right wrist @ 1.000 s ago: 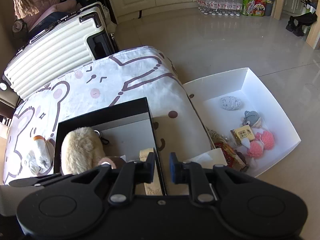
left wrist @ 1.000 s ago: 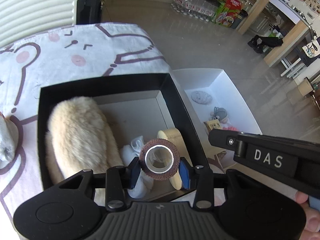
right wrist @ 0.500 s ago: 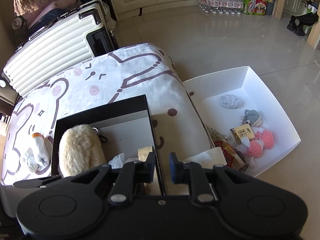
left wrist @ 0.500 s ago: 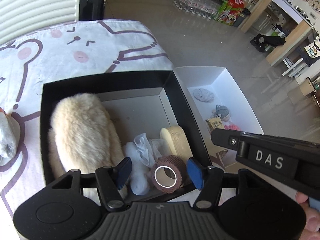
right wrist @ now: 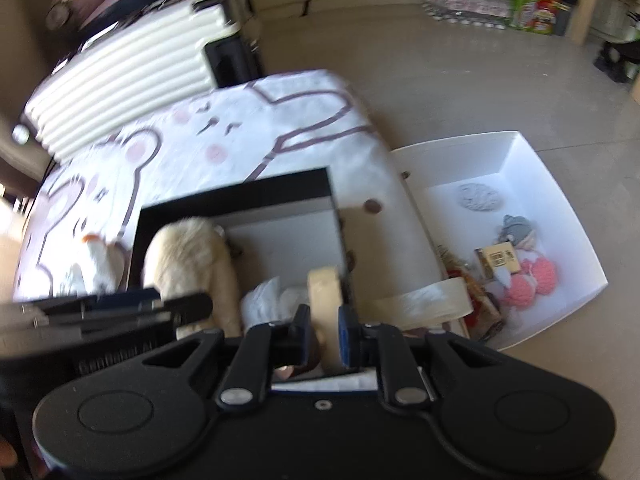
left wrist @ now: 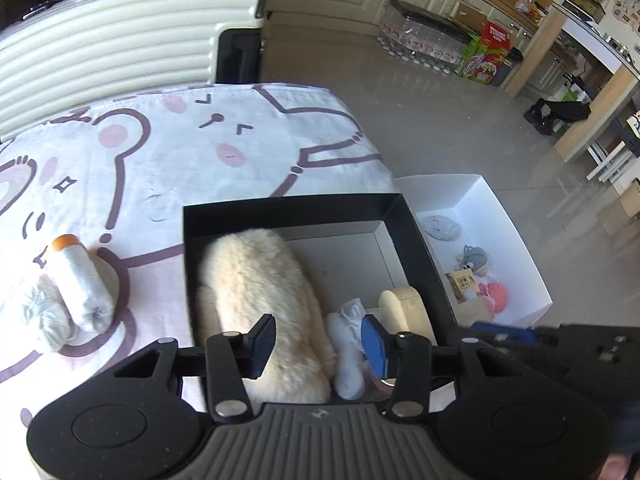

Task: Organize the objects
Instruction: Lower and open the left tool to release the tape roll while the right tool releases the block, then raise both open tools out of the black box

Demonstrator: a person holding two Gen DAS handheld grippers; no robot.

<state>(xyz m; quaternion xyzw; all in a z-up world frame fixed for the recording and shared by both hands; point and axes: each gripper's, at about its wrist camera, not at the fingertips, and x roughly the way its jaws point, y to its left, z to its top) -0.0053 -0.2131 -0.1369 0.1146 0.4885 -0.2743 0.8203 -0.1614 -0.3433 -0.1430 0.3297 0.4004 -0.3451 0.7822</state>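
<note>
Left wrist: left tool (left wrist: 318,346) wide apart, empty, above black box (left wrist: 416,236).

Cream furry toy (left wrist: 260,292) inside black box (left wrist: 296,210)

A bench covered in a white cartoon-bear cloth (left wrist: 256,148) carried an open black cardboard box (left wrist: 280,212) and, just to its left, a white orange-capped bundle (left wrist: 80,280). An open white box (left wrist: 508,220) sat on the grey tiled floor (left wrist: 400,100).
</note>
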